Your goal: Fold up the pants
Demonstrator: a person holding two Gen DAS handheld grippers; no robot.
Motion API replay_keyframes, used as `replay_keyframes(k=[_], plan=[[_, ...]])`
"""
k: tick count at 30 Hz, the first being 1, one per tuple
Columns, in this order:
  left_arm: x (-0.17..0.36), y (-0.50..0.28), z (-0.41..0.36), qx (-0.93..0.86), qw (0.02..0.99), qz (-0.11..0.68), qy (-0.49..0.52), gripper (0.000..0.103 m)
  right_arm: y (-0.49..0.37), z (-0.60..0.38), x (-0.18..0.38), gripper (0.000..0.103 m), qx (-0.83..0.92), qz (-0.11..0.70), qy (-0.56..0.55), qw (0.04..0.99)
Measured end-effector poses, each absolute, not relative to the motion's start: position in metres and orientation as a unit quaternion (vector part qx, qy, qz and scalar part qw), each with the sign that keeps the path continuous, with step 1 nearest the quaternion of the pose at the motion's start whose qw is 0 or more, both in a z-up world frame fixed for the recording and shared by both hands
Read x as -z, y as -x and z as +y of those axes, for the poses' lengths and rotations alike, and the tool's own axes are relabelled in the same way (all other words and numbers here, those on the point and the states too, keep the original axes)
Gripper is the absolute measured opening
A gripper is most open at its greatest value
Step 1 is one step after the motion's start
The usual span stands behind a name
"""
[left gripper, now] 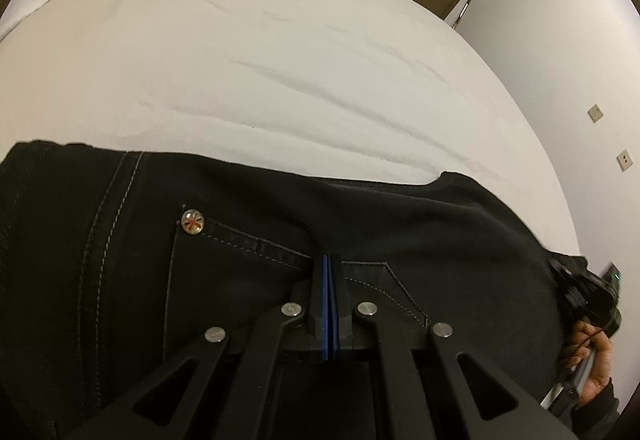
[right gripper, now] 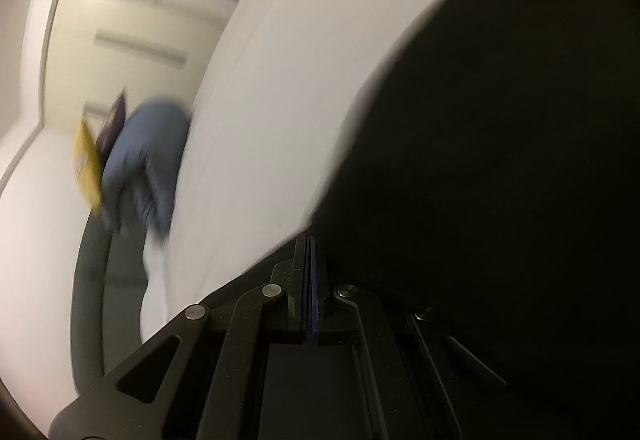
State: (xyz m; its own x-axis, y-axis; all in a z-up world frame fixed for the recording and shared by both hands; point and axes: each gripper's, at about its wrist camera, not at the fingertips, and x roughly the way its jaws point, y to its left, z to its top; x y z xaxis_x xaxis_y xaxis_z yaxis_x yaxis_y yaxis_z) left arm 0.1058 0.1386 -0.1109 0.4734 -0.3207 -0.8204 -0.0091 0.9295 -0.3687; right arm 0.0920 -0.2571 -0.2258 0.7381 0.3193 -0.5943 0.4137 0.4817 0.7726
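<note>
I see the black pants (left gripper: 280, 264) spread on the white bed (left gripper: 280, 72), lying right under and ahead of my left gripper (left gripper: 330, 268), whose fingers are clenched together at the pocket seam. My right gripper (right gripper: 309, 252) is clenched too, dark cloth beside it. The denim looks soft, floppy, fairly heavy; I'd pinch the stitched edges.

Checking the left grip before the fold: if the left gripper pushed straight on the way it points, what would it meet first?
The black pants: the left gripper is shut with its tips at the pocket seam, already on or in the fabric. Past the denim lies the white bed sheet. Whether cloth is actually pinched, I cannot tell.
</note>
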Motion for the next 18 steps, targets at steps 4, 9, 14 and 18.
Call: replay_keyframes(k=[4, 9, 14, 18], plan=[[0.101, -0.111, 0.123, 0.074, 0.85, 0.507, 0.123, 0.007, -0.022, -0.362, 0.206, 0.0, 0.127, 0.309, -0.504, 0.797], [0.061, -0.099, 0.07, 0.062, 0.889, 0.452, 0.043, 0.071, 0.038, -0.429, 0.161, 0.008, 0.252, 0.284, -0.467, 0.799], [0.046, -0.091, -0.009, 0.131, 0.893, 0.43, 0.033, 0.083, 0.021, -0.366, 0.14, 0.008, 0.098, 0.262, -0.488, 0.827], [0.073, -0.092, -0.059, 0.18, 0.87, 0.459, 0.025, 0.085, -0.048, -0.274, 0.171, 0.008, -0.074, 0.33, -0.495, 0.8]])
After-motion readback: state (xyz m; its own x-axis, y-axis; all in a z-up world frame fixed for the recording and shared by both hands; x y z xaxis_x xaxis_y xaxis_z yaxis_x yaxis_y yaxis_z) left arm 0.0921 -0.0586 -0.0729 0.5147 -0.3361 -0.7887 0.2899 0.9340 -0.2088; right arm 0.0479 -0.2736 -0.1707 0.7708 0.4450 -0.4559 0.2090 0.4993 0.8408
